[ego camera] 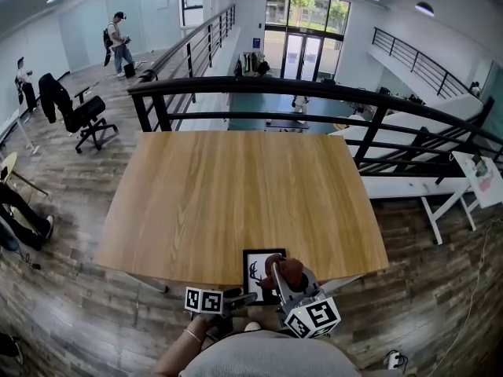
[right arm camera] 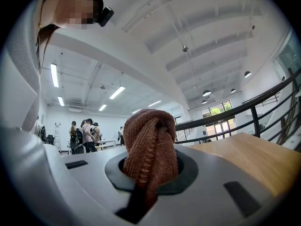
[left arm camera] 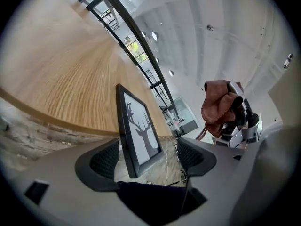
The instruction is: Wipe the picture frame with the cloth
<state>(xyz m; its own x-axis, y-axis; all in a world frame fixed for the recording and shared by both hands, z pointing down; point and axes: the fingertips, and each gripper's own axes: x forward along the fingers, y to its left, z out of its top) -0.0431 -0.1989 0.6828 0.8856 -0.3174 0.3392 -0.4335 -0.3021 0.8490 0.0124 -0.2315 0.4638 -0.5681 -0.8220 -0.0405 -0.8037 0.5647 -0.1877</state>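
Observation:
A black picture frame (ego camera: 258, 270) with a deer silhouette sits at the wooden table's (ego camera: 236, 195) front edge. In the left gripper view the frame (left arm camera: 139, 132) stands edge-on between the jaws of my left gripper (left arm camera: 146, 157). The jaws are spread wide, with a gap on both sides, and neither pad presses on it. In the head view the left gripper (ego camera: 238, 298) is just below and left of the frame. My right gripper (right arm camera: 149, 173) is shut on a bunched brown cloth (right arm camera: 150, 147). The cloth (ego camera: 286, 271) hovers at the frame's right edge.
A black metal railing (ego camera: 314, 93) runs along the table's far side. An office chair (ego camera: 82, 116) stands at the far left and a white desk (ego camera: 479, 181) at the right. People stand in the background. My body is right behind the grippers.

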